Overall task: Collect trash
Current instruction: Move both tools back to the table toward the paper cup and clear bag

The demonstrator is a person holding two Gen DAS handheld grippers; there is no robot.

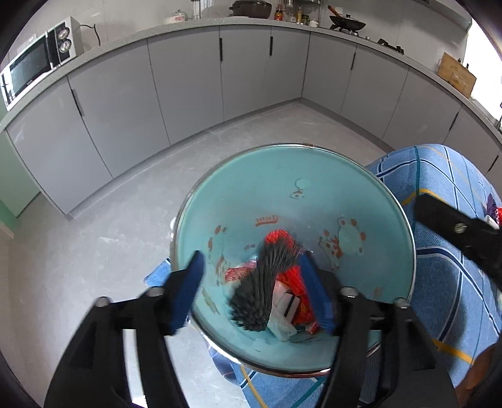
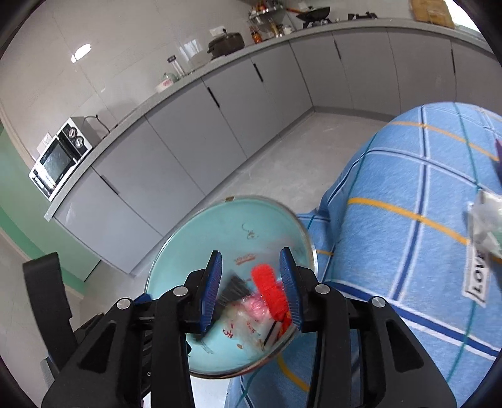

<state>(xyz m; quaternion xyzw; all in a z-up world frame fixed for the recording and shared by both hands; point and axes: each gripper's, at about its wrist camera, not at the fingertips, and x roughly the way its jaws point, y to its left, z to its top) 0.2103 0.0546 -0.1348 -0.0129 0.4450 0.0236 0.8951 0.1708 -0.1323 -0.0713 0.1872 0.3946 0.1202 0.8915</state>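
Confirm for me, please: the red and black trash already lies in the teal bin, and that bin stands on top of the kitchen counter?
Not quite. The red and black trash does lie in the teal bin, but the bin stands beside the blue checked cloth, well below the counter; the left wrist view shows it.

My turquoise bin (image 1: 282, 194) has cartoon animal prints and holds red netting (image 1: 279, 238), black mesh (image 1: 260, 292) and pink wrapper (image 2: 254, 309). The tablecloth (image 2: 408, 251) is blue checked with yellow lines.

Bright daylight, window glare at right, fisheye-bent edges, blurred trash
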